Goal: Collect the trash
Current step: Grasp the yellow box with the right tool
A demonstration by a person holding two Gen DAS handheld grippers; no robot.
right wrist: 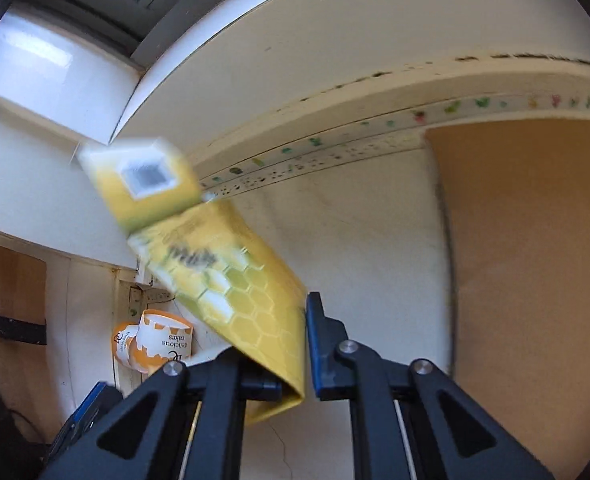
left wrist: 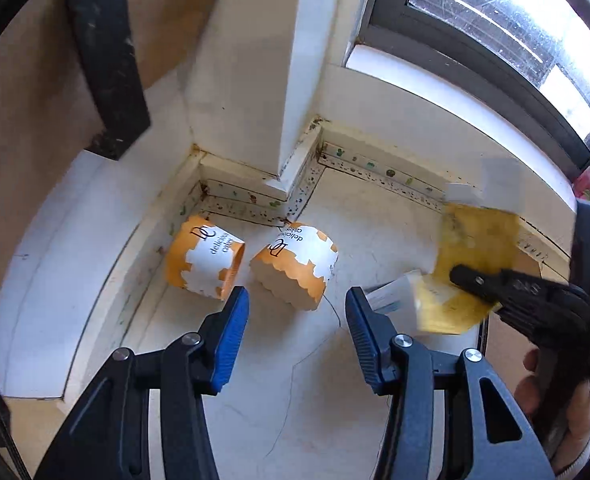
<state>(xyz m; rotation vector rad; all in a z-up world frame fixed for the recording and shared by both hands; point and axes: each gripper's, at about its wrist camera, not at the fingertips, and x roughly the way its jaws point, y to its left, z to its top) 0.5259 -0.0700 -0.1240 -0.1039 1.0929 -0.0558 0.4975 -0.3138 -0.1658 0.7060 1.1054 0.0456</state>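
Your left hand-held gripper (left wrist: 297, 300) hung with its blue-padded fingers (left wrist: 231, 332) spread wide and nothing between them, just above the pale, scuffed worktop (left wrist: 295, 400). Ahead of it lay two orange-and-white scalloped paper cake wrappers printed "delicious cakes": the ring-shaped one (left wrist: 203, 258) on its side near the wall corner, and the second (left wrist: 295, 266) just beside it to the right, directly in front of the open fingers. The two looked close together; whether they touched could not be told.

Your right hand-held gripper (right wrist: 295, 344) had closed on a flattened yellow carton with a honeycomb print (right wrist: 231, 276), pinching its lower end so that the carton stuck up and to the left, off the worktop, its top flap blurred. In the left wrist view the same carton (left wrist: 475, 248) showed at the right, gripped by the black finger (left wrist: 495, 284) of that gripper, well apart from the cake wrappers. In the right wrist view the wrappers (right wrist: 155, 344) sat low on the left, below the carton. A dark-framed window (left wrist: 495, 40) ran along the wall above the worktop, and a brown cardboard sheet (right wrist: 535, 240) stood at the right.
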